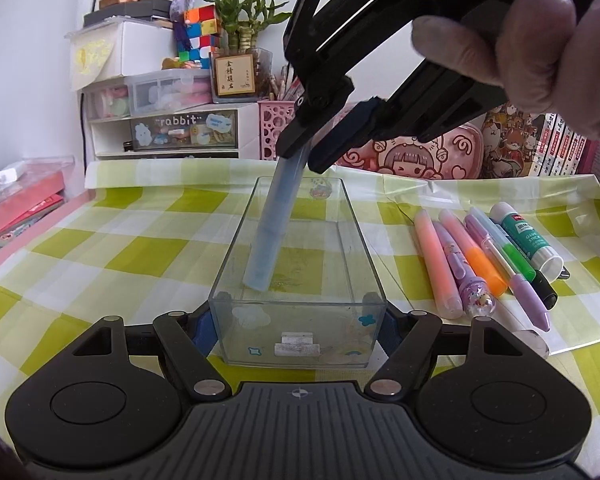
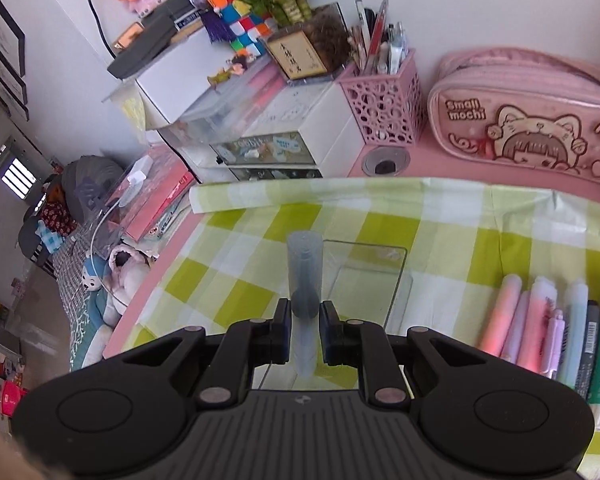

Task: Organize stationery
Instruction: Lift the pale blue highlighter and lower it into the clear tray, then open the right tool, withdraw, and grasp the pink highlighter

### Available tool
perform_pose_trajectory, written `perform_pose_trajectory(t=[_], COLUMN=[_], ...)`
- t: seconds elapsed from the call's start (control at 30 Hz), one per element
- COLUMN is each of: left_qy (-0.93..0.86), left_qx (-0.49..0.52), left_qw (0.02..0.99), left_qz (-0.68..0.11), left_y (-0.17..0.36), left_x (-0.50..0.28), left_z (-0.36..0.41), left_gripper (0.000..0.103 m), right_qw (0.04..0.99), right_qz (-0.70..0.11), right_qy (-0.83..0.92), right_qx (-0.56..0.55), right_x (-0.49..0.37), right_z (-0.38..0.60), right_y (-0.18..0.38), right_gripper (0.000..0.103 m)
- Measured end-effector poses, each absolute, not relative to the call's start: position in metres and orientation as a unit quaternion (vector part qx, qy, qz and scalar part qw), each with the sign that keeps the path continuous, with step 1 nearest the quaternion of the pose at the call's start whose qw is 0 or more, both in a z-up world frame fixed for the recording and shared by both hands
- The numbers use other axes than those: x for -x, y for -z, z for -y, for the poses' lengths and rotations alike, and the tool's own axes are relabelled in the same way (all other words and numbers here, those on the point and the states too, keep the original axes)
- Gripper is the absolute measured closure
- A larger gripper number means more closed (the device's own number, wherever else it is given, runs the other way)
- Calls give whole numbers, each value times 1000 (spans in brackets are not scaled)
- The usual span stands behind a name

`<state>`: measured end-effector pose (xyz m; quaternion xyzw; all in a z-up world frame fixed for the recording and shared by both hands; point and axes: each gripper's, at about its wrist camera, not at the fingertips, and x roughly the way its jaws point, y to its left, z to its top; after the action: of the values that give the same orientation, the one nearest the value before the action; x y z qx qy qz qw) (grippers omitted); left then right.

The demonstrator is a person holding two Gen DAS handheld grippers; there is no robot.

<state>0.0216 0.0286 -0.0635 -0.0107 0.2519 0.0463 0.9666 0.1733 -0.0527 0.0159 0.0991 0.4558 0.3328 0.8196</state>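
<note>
Left tongs (image 1: 296, 330) clamped on the near end of a clear plastic box (image 1: 296, 280) on the checked tabletop (image 1: 120, 248), right tongs (image 2: 305, 334) clamped on a pale blue pen (image 1: 274, 226), pen tilted with its lower end inside the box, highlighters (image 1: 476, 260) and glue stick (image 1: 528, 238) lying just right of the box

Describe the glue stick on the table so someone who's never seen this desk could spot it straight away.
Start at the green-and-white checked tablecloth and find the clear plastic box in its middle. To the right of the box lies a row of pens. The glue stick lies at the far right end of that row: thicker than the pens, with a white cap and a green label.
</note>
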Motion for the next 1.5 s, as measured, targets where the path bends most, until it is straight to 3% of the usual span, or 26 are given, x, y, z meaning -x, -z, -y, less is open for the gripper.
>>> perform_pose_trajectory(t=[0.4,0.67,0.9,1.17,1.5], left_qy=[-45,-46,-45,-41,-29], left_qx=[14,16,16,13,0], left_qw=[968,968,968,967,970], left_qz=[-247,-247,-248,-249,-242], left_y=[64,64,65,65,60], left_x=[-20,-20,-21,-22,-26], left_z=[-30,-31,-31,-32,-29], left_gripper=[30,30,30,30,30], right_qw=[794,775,786,820,859], right_qz=[-529,-552,-536,-480,-440], right_qy=[-286,-266,-271,-276,-206], right_qx=[-93,-155,-148,-146,-164], right_x=[-199,-211,-205,-180,-153], right_z=[28,25,31,72,135], right_y=[22,30,19,-5,19], right_gripper=[91,91,85,68,66])
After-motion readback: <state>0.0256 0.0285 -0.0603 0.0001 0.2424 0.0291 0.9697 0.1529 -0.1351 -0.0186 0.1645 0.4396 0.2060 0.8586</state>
